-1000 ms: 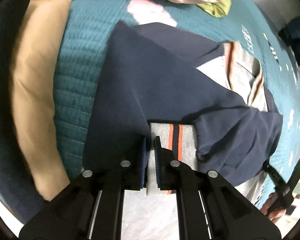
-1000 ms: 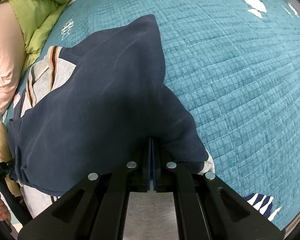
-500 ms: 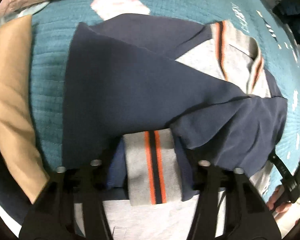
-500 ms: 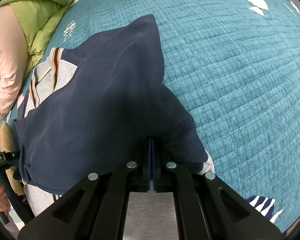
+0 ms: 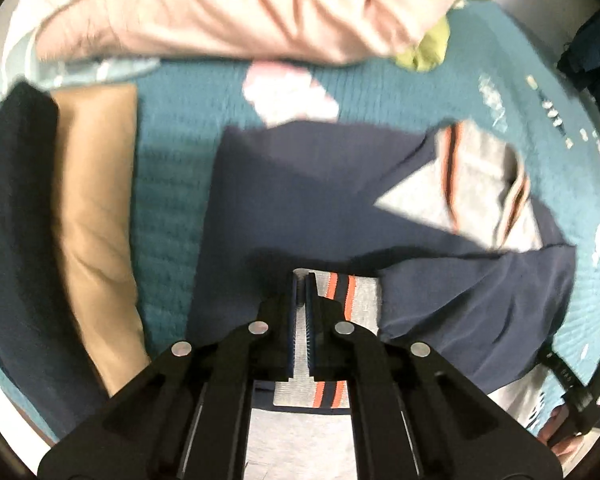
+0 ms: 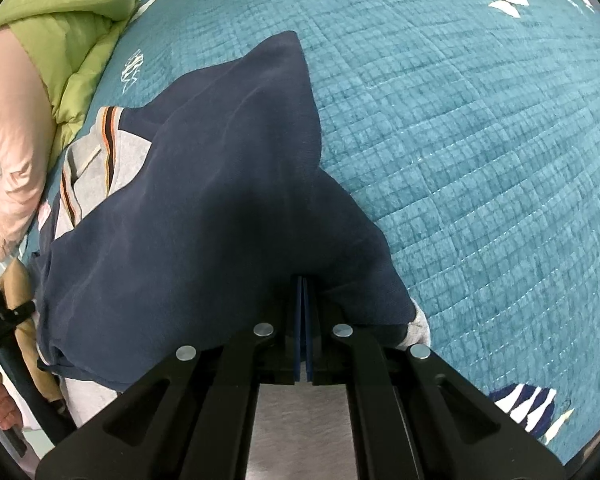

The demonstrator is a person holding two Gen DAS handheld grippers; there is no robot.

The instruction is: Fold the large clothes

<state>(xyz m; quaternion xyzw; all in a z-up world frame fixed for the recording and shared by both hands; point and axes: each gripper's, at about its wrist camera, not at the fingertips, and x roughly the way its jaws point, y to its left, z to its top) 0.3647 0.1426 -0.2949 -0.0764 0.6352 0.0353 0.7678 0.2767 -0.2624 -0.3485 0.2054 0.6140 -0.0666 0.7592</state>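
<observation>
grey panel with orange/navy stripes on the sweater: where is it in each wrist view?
Left wrist: grey striped panel sits upper right of centre, partly under navy fabric.
Right wrist: grey striped panel shows at the left edge, beside the green duvet.
Shared landmark: pink duvet, top in left view, far left in right view.

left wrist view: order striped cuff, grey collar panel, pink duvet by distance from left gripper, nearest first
1. striped cuff: at the left gripper fingertips, just right.
2. grey collar panel: farther out, upper right on the navy garment.
3. pink duvet: farthest, along the top.
</observation>
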